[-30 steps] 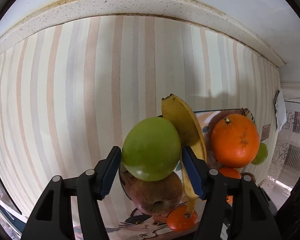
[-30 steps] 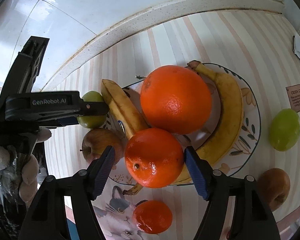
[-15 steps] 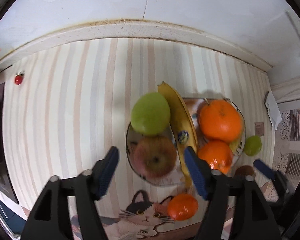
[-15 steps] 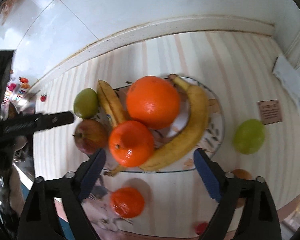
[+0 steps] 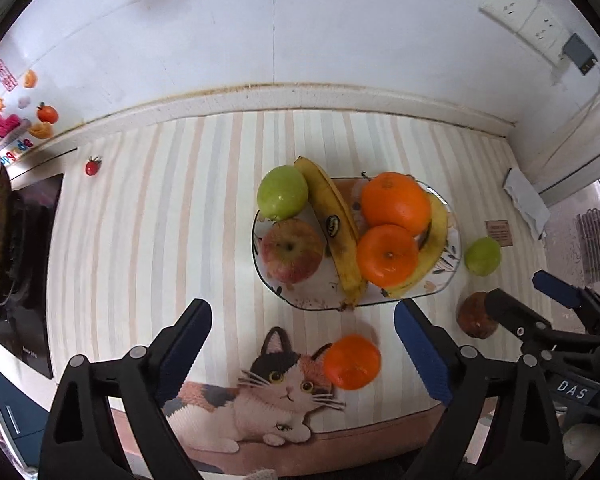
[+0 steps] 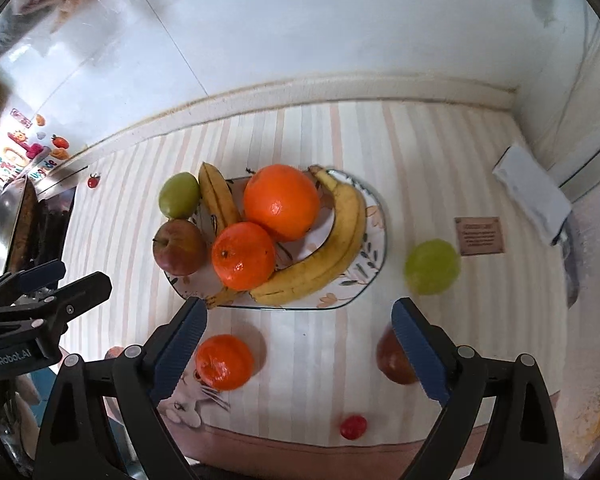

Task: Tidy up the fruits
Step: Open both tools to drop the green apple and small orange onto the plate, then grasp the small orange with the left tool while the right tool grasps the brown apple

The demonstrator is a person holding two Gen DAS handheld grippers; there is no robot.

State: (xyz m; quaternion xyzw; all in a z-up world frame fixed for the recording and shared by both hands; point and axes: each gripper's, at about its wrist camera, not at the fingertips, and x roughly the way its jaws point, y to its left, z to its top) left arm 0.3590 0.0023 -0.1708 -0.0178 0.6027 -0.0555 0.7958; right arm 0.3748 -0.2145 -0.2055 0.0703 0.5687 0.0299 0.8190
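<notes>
An oval patterned plate (image 5: 446,280) (image 6: 374,268) holds two oranges (image 5: 394,204) (image 6: 282,202), bananas (image 5: 334,224) (image 6: 336,240), a red apple (image 5: 292,250) (image 6: 180,246) and a green apple (image 5: 282,192) (image 6: 179,195) at its left rim. Loose on the striped mat lie a small orange (image 5: 353,361) (image 6: 224,361), a second green apple (image 5: 483,256) (image 6: 432,266) and a dark red apple (image 5: 476,316) (image 6: 392,358). My left gripper (image 5: 302,354) is open and empty, held above the mat near the plate. My right gripper (image 6: 300,354) is open and empty too.
A stove top with a pan (image 5: 4,240) sits at the left. A small red tomato-like item (image 5: 93,166) lies near it, another (image 6: 353,426) at the mat's front edge. A folded white cloth (image 6: 532,188) and a brown card (image 6: 480,236) lie at the right. A wall runs behind.
My left gripper let go of the green apple at the plate's left rim and drew back and up. My right gripper also pulled back from the oranges, open throughout.
</notes>
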